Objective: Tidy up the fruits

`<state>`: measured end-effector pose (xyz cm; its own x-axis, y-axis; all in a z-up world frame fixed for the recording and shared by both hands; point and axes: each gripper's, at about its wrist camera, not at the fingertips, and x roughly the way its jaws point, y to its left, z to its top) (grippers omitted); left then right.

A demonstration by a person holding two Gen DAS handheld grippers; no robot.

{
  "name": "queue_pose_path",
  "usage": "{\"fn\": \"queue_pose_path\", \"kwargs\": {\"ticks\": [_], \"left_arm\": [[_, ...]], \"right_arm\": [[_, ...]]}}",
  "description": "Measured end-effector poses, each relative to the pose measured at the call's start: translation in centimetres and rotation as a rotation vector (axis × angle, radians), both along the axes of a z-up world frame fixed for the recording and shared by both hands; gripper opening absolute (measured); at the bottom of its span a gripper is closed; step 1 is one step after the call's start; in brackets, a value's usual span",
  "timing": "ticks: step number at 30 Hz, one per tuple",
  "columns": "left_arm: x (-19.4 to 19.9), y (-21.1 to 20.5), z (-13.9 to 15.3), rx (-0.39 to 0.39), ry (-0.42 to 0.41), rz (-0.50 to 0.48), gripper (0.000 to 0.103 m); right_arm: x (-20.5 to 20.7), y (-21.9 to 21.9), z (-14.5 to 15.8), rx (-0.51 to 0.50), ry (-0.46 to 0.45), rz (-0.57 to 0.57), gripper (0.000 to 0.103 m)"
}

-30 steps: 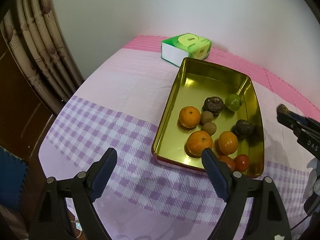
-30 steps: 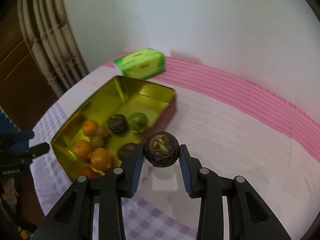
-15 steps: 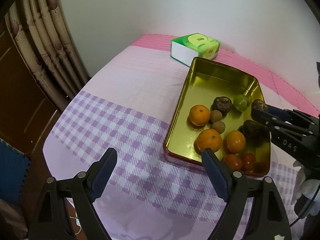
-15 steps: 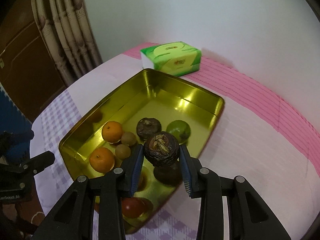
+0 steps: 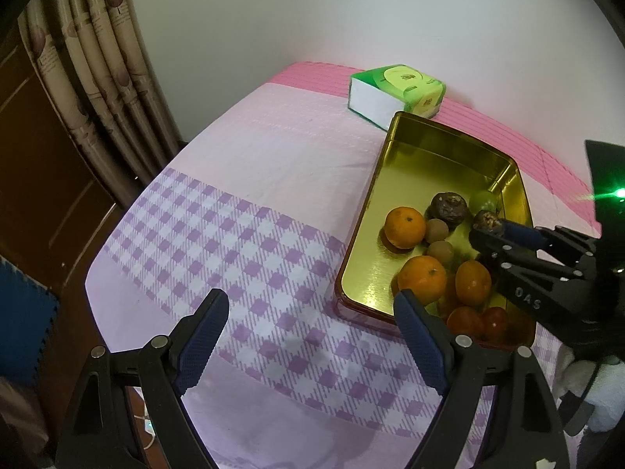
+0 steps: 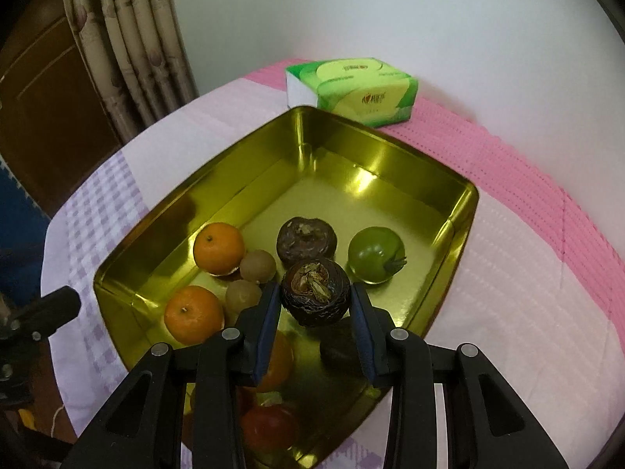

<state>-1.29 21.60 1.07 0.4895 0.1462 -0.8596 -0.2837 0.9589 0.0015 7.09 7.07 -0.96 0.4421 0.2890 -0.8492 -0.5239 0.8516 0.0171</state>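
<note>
A dark, wrinkled fruit (image 6: 315,298), round with a dried husk at its crown, was found clamped between the blue pads of the right gripper (image 6: 316,305) and held above the tin (image 6: 461,230), over its near half. The tin was noted as a rectangular gold metal tray with a mirror-bright floor and rounded corners. Within it were counted a second dark fruit (image 6: 306,240), a glossy green fruit (image 6: 375,254) with a stalk, two small dull-brown fruits (image 6: 257,265), several smooth oranges (image 6: 218,248) and, at the near end, red fruits (image 5: 478,322) partly hidden by the gripper. No fruit was observed loose on the cloth (image 5: 242,242), a soft fabric in pink stripes and lilac check. The task was therefore judged nearly complete: the held fruit remained to be lowered and released, though whether more fruit lay outside both views could not be told. The left gripper (image 5: 312,336) was recorded with its fingers spread wide and empty, over the cloth just beside the tin's near corner. A green cardboard tissue box (image 6: 351,90) stood behind the tin, by the wall.
</note>
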Motion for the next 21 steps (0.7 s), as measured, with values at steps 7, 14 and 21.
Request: {"fn": "queue_pose_path", "kwargs": {"ticks": [7,14,21], "left_arm": [[0.0,-0.1,0.0,0.005,-0.005,-0.007,0.084],[-0.1,-0.4,0.0,0.005,-0.004,-0.015,0.084],[-0.2,-0.4,-0.1,0.008,0.0,-0.017,0.084]], "right_arm": [[-0.1,0.4,-0.6,-0.018,0.007,0.01,0.037],[-0.4,0.7,-0.5,-0.018,0.001,0.014,0.053],[-1.7,0.7,0.9,-0.001,-0.02,0.012,0.08]]}}
